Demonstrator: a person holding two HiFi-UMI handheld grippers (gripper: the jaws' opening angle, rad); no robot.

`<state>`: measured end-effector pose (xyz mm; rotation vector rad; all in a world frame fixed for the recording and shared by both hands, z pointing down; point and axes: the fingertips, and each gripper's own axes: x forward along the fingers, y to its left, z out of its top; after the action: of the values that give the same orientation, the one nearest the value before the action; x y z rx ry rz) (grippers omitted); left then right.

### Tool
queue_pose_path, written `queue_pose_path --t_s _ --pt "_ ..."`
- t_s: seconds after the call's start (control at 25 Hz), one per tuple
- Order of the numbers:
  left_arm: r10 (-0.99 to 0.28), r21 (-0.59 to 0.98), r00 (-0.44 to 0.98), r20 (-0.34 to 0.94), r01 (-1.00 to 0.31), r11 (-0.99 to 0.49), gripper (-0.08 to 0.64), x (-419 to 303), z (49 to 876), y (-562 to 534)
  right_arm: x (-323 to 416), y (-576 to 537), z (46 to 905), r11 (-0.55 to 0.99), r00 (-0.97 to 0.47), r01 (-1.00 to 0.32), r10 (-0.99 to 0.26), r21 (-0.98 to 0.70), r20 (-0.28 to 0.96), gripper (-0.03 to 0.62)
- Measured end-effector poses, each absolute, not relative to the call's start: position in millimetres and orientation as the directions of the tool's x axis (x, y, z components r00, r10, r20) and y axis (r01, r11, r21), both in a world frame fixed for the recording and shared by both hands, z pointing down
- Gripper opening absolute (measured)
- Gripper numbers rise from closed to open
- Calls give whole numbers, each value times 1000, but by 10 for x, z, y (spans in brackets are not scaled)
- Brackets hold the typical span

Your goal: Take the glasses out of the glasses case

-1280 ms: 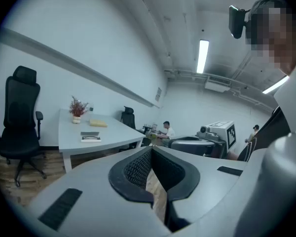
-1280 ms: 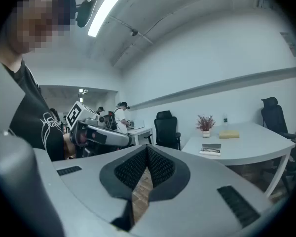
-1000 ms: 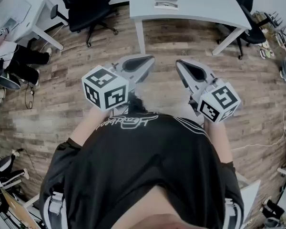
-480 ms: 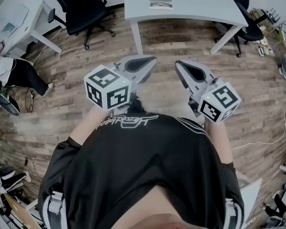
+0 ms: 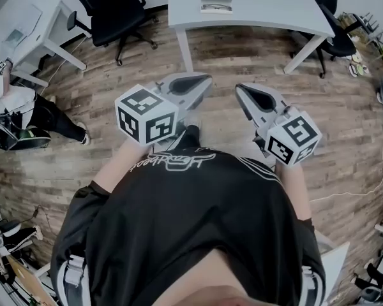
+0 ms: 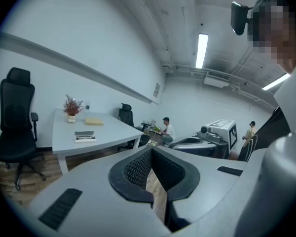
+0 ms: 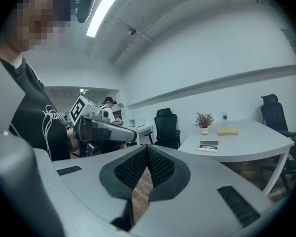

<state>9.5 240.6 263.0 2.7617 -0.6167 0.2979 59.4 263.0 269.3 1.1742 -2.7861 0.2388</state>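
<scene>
The glasses case [image 5: 216,5] lies open on the white table [image 5: 274,8] at the far side of the room, with a dark shape like glasses inside. It is small in the left gripper view [image 6: 84,137] and the right gripper view [image 7: 208,145]. I stand on the wooden floor well back from the table. My left gripper [image 5: 203,83] and right gripper [image 5: 242,89] are held side by side in front of my chest and point toward the table. Both are shut, their ribbed pads pressed together at the tips [image 6: 151,149] [image 7: 147,148] with nothing between them.
A black office chair [image 5: 112,8] stands left of the table and another [image 5: 335,18] at its right end. A small plant [image 6: 71,107] and a yellow block [image 6: 94,121] sit further along the table. A person [image 5: 13,101] sits by a desk at the left.
Both grippers stay shut and nearly still in front of my chest. The seated person at the left has shifted, and the view has moved slightly.
</scene>
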Motion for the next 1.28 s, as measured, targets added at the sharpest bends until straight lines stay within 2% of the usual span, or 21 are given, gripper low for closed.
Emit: queue_pose_path --t_s 0.48,1.28 --pt "-354 267 892 282 -427 -864 6 176 2823 1958 757 2157 2836 638 -657 -754 -740 -157 145 9" --pt "-301 356 902 309 -403 -843 6 248 3016 -109 923 162 3012 556 -593 -804 -772 -211 229 9"
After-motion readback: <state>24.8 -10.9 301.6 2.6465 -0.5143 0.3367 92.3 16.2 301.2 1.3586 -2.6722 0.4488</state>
